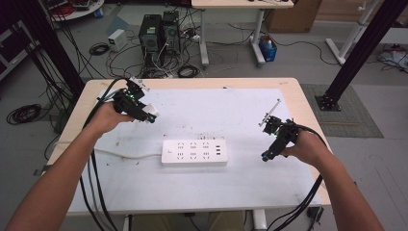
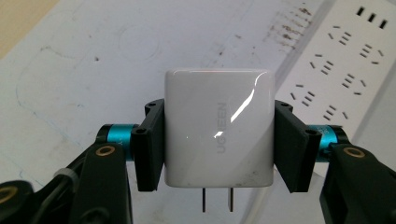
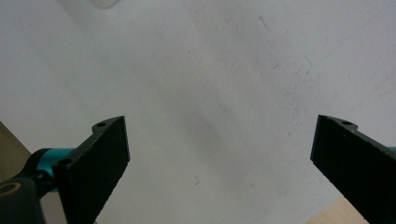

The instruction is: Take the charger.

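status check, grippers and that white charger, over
Left gripper shut on white square plastic wall charger, prongs bare. Right gripper open, empty. White power strip sockets unobstructed.

A glossy white charger (image 2: 218, 128) with grey lettering, a white power strip (image 1: 194, 152), a scuffed white mat (image 1: 231, 115), black jaws.

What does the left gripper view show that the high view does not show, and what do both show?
The left gripper view alone makes clear the two metal prongs under the white charger and the grey brand lettering on its face, with the black pads pressed on both its sides.

The high view alone shows both forearms, the right tool held over the mat with nothing in it, the power strip's cord and the floor with computers beyond the table.

Both show the left tool shut on the charger, the white power strip and the white mat.
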Tool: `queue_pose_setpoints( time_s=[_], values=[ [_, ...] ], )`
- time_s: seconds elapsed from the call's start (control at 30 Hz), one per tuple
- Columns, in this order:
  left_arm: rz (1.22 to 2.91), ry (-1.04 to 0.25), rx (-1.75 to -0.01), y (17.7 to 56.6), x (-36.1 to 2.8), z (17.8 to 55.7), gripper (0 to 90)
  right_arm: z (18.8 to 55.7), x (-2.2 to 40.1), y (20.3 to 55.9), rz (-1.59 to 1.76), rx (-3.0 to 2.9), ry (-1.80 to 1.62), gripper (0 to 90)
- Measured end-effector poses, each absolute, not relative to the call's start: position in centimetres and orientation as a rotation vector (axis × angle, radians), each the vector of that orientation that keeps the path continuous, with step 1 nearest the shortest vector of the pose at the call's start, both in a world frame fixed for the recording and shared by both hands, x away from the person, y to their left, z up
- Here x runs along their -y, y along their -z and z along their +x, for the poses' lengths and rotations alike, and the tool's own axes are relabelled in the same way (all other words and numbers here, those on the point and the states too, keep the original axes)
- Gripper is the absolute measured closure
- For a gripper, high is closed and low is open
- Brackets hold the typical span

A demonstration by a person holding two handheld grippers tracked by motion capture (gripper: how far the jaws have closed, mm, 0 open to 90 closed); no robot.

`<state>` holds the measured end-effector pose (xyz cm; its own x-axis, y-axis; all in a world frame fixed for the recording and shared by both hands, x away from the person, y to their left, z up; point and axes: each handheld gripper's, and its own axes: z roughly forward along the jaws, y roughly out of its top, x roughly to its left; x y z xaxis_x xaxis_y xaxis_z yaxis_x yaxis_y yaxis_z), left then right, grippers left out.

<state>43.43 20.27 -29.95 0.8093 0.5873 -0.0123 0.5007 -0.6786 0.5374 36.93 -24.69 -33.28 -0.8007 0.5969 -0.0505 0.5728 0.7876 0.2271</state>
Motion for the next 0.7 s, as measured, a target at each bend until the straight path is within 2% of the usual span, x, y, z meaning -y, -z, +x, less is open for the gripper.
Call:
queue_pose_setpoints(
  time_s=[0.33,0.7],
  values=[
    [2.465,-0.216,-0.659,27.6,-20.3,40.5,42.6,36.6,24.5,32.6,0.932,-2.843,-0.313,3.9],
    [2.483,-0.226,-0.607,26.7,-20.9,38.2,42.6,36.0,23.8,32.0,0.910,-2.835,-0.324,3.9]
  ],
)
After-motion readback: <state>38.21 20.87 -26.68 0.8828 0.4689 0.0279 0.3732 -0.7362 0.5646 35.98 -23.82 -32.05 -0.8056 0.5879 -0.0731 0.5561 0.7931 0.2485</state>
